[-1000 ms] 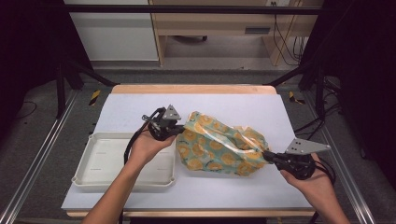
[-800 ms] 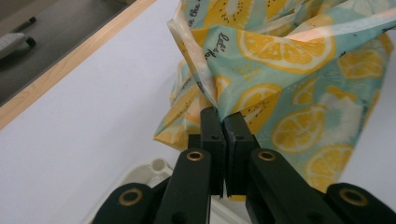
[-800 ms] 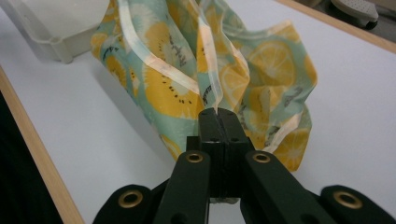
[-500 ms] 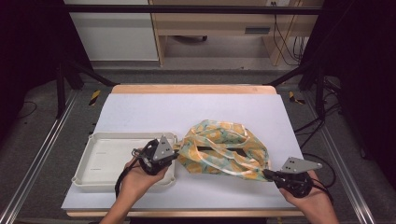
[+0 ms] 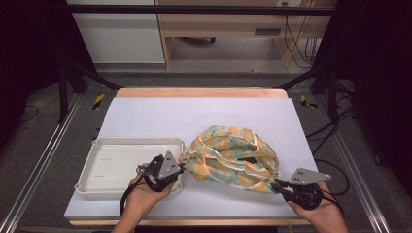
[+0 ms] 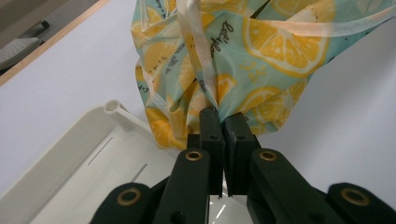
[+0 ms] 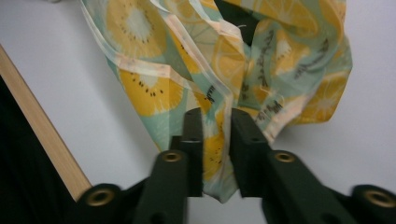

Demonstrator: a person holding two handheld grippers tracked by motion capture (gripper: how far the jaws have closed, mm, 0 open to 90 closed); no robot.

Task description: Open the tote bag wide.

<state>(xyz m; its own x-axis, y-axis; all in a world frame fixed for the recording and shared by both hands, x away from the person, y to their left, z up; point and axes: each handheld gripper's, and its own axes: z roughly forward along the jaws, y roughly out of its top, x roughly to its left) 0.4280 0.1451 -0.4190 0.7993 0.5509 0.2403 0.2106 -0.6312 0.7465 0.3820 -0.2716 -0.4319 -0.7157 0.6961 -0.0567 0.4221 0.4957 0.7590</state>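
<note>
While left claw (image 6: 219,122) pinches the lemon-print cloth (image 5: 233,158) hem, right claw (image 7: 215,122), just spreading with cloth between, should release fully on tabletop (image 5: 160,116).

Cloth (image 5: 232,160) on table (image 5: 145,116), just right of tray (image 5: 97,167).

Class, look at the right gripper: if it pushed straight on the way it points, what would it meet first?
The right gripper would most likely meet the lemon-print cloth, whose edge already lies between its just-opened fingers; the white table lies beneath.
</note>
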